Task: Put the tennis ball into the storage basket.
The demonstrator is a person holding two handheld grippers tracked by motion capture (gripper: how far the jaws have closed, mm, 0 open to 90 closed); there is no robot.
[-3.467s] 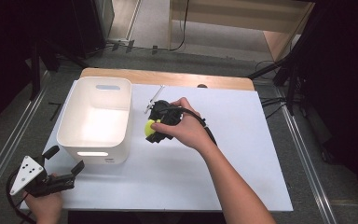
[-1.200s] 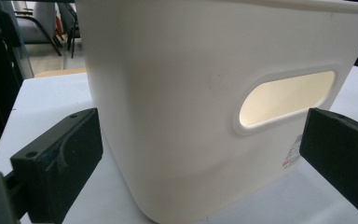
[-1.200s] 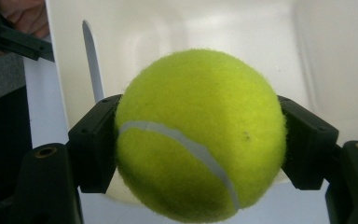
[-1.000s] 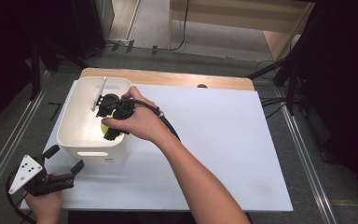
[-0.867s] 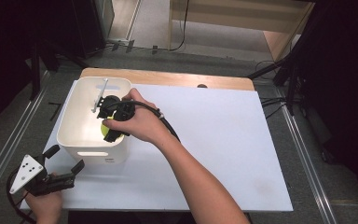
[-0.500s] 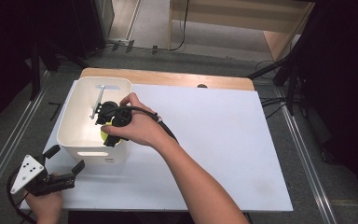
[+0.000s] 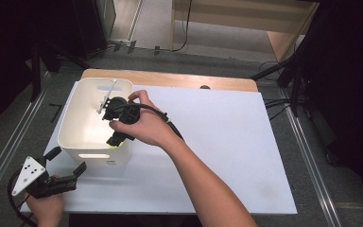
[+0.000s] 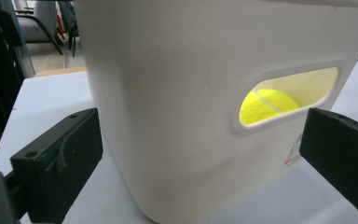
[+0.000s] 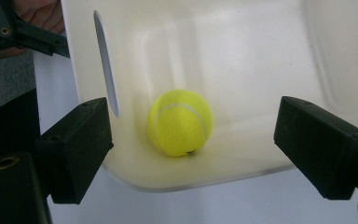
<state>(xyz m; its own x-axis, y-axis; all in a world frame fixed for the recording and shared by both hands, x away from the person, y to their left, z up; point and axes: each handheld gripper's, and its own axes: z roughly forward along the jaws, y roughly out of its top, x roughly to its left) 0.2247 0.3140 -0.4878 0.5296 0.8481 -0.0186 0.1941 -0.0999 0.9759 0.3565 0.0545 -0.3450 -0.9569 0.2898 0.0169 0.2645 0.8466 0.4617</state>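
Observation:
A yellow tennis ball (image 9: pixel 181 122) lies on the floor of the white bin (image 7: pixel 71 118), close to the wall with the handle slot. My right gripper (image 7: pixel 116 138) hangs inside the bin above the ball. Its jaws have just been opening and stand wide on either side of the ball without touching it (image 9: pixel 193 140). My left gripper (image 7: pixel 67 161) rests open at the table's near left corner, pointing at the bin's front wall (image 8: pixel 168 116). Through the handle slot there the ball (image 8: pixel 265 105) shows.
The bin stands at the left end of a white table sheet (image 7: pixel 217 132), which stretches bare to the right. A wooden edge (image 7: pixel 170 80) runs along the back. Metal rails (image 7: pixel 4 142) and dark cables lie on the floor to the sides.
The right gripper sank deeper into the bin with the ball, toward the near wall, then opened. The ball now lies loose on the bin's floor. The left gripper stayed put.

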